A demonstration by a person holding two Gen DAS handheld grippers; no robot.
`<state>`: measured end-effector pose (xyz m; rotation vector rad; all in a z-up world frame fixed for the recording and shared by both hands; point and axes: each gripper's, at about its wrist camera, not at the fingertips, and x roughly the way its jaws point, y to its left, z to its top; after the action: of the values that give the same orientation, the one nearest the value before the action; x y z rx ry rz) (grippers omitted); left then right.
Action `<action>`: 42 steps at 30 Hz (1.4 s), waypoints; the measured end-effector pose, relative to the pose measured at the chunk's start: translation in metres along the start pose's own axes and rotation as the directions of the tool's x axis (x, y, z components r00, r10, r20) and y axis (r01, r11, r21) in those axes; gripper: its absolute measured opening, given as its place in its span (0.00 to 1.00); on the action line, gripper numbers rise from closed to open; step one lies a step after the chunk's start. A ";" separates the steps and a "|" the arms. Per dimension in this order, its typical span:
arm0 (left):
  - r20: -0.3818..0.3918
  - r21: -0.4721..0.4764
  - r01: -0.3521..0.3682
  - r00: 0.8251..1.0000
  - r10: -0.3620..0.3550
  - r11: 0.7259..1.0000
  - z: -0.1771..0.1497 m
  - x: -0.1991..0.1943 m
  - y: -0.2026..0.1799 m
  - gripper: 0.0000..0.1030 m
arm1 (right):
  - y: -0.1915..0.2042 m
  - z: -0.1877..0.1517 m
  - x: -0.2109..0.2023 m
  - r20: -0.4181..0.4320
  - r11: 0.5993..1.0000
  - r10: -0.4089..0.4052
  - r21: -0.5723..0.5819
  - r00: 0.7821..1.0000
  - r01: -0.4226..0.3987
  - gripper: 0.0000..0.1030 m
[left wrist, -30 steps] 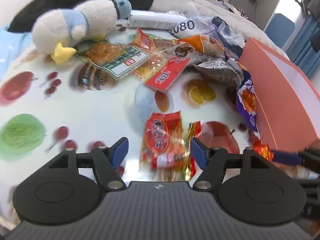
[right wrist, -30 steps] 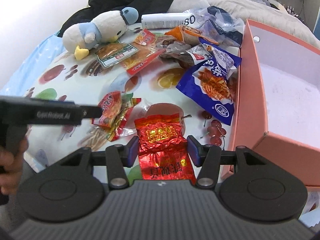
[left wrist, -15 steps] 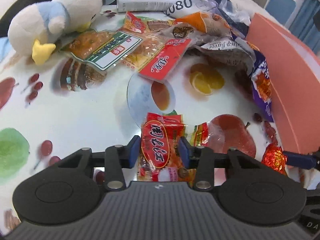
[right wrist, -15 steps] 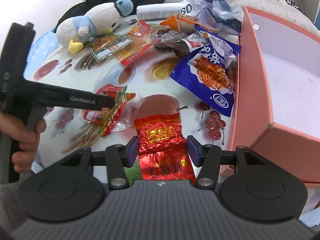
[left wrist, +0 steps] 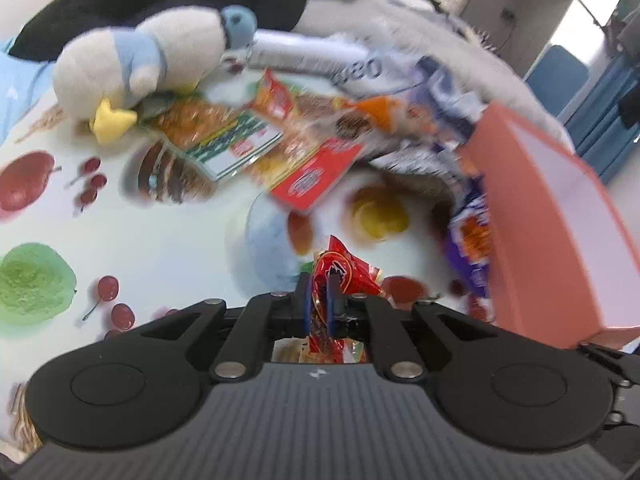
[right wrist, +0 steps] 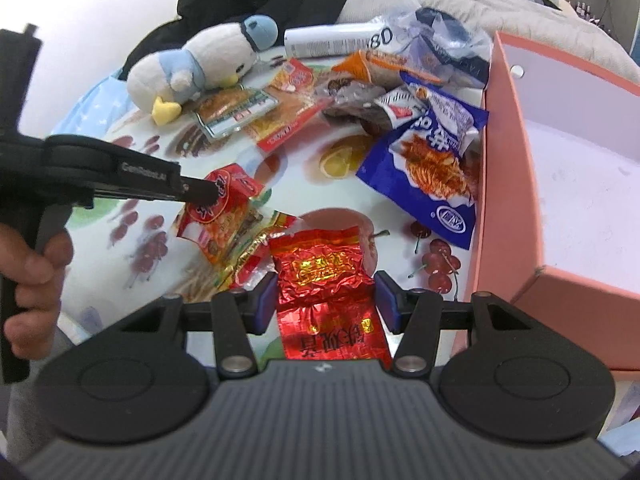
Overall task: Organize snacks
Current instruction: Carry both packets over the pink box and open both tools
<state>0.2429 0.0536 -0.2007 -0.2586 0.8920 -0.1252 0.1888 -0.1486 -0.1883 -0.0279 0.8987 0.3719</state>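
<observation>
Left wrist view: the left gripper [left wrist: 318, 296] has its jaws closing on a red snack packet [left wrist: 344, 272], which is pinched between the blue pads and crumples upward out of them above the fruit-printed surface [left wrist: 160, 248]. Further off, blurred, lie a plush penguin [left wrist: 148, 60], a loose pile of snack packs with a flat red-labelled packet [left wrist: 316, 176] at its near edge, and a purple chip bag [left wrist: 472, 240] against the wall of the pink box [left wrist: 540, 208] on the right.

Right wrist view: the right gripper [right wrist: 326, 302] has its jaws spread about halfway, one pad on either side of a red foil packet [right wrist: 324, 280] that lies flat on the surface; whether the pads press on it I cannot tell. To the left, a hand [right wrist: 28, 276] holds the left gripper, whose tips clamp the red snack packet beside a clear wrapper. A blue noodle bag [right wrist: 432, 164] lies beside the open pink box, whose white floor shows.
</observation>
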 end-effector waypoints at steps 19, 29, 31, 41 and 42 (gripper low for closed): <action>0.131 0.101 -0.005 0.991 -0.009 0.995 0.006 -0.107 -0.082 0.07 | -0.007 0.013 -0.105 0.178 0.996 -0.070 0.067 0.982 0.059 0.53; 0.171 0.144 0.100 0.977 -0.125 0.984 0.013 -0.143 -0.133 0.07 | -0.030 0.013 -0.159 0.265 0.986 -0.150 0.107 0.952 0.126 0.53; 0.173 0.162 0.114 0.975 -0.142 0.980 0.018 -0.145 -0.147 0.07 | -0.040 0.012 -0.169 0.274 0.981 -0.176 0.127 0.945 0.146 0.53; 0.144 0.258 0.198 0.960 -0.241 0.946 0.044 -0.128 -0.222 0.07 | -0.098 0.019 -0.189 0.264 0.949 -0.283 0.215 0.922 0.230 0.53; 0.136 0.264 0.205 0.959 -0.247 0.943 0.046 -0.123 -0.229 0.07 | -0.105 0.022 -0.188 0.262 0.946 -0.291 0.221 0.920 0.237 0.53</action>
<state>0.2024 -0.1321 -0.0178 -0.1356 0.6689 -0.4213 0.1336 -0.2999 -0.0437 0.0751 0.6220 0.0335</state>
